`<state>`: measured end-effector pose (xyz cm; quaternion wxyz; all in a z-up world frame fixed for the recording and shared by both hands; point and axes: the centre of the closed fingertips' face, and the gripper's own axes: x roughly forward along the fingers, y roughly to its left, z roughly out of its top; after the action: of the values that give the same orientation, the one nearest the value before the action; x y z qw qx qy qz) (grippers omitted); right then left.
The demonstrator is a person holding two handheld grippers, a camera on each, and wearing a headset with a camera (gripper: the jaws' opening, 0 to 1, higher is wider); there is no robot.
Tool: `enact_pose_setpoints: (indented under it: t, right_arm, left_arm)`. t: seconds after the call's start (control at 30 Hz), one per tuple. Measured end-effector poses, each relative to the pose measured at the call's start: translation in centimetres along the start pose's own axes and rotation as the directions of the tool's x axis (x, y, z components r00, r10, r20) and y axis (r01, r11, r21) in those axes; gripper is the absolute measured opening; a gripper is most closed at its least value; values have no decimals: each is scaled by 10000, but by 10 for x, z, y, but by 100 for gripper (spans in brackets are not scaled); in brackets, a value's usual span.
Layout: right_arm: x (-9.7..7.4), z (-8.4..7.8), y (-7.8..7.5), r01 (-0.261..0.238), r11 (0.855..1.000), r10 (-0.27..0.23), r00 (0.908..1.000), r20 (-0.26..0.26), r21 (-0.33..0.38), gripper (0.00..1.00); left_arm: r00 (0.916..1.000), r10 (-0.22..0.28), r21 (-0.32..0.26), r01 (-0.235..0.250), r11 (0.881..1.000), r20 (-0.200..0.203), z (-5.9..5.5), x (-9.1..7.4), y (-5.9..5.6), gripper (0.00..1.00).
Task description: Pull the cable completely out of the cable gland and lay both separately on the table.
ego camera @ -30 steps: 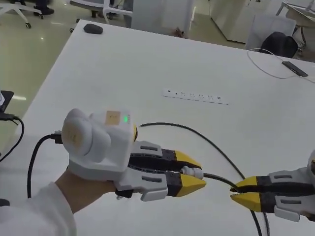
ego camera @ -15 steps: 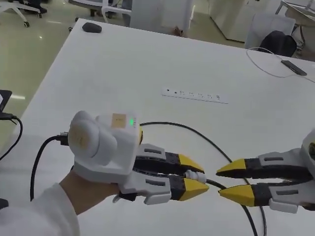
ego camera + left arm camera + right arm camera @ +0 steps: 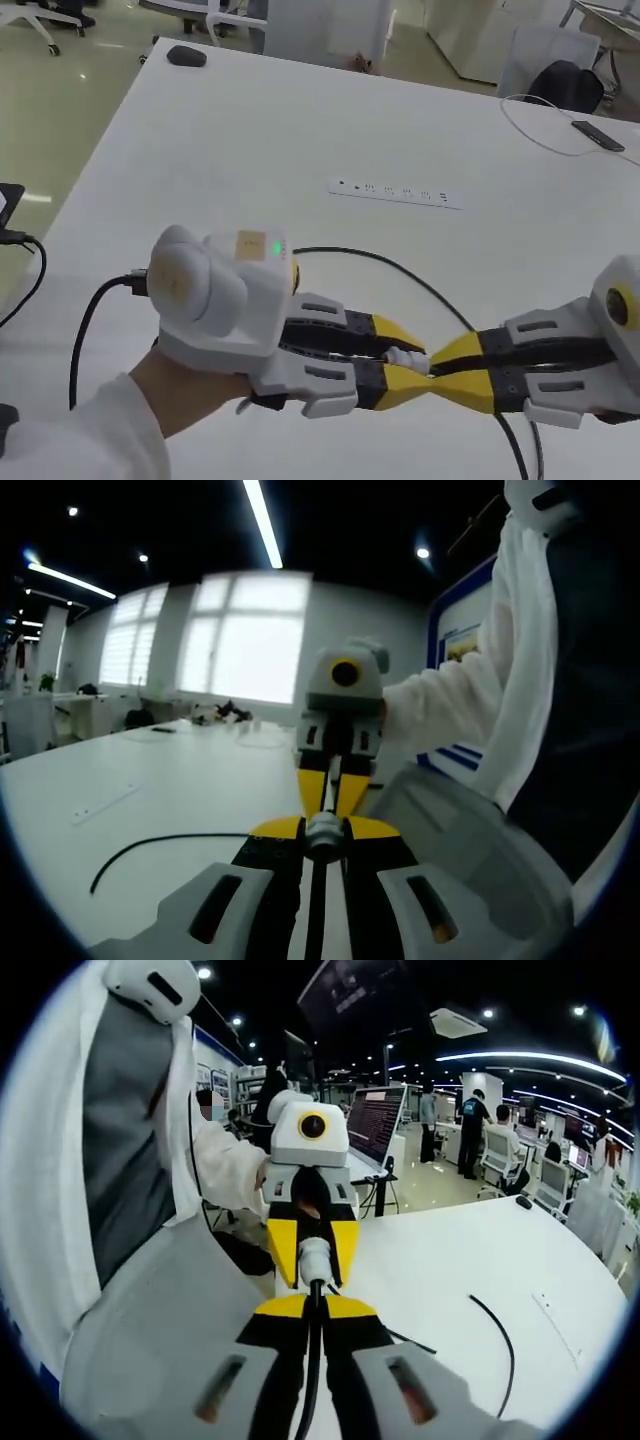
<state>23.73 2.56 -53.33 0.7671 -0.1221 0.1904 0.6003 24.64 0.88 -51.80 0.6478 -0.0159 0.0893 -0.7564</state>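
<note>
Here the white cable gland (image 3: 405, 357) sits clamped in the left gripper (image 3: 415, 363); the right gripper (image 3: 448, 368) pinches its black cable (image 3: 400, 270) alongside.

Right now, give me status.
Left gripper shut on gland. Right gripper shut on cable beside it. Cable not yet out. Power strip well clear.

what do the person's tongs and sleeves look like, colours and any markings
The left tongs and right tongs match: white moulded bodies, black middle sections and pointed yellow tips. The left body carries a lit green light and a tan square label, with a black lead plugged into its back. The right body has a yellow disc. The person wears a white sleeve.
</note>
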Motion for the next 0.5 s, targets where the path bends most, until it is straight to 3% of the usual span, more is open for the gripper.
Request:
enact_pose_setpoints:
  t: [0.2, 0.5]
  right_arm:
    - [-1, -1, 0, 1, 10000, -1, 10000, 26, 33, 4]
    - [-10, -20, -8, 292, 9993, -286, 9993, -260, 234, 4]
  left_arm:
    - [10000, -9, 33, 10, 10000, -28, 0, 1, 0, 16]
    - [9997, 206, 39, -206, 9998, -110, -2, -4, 7, 16]
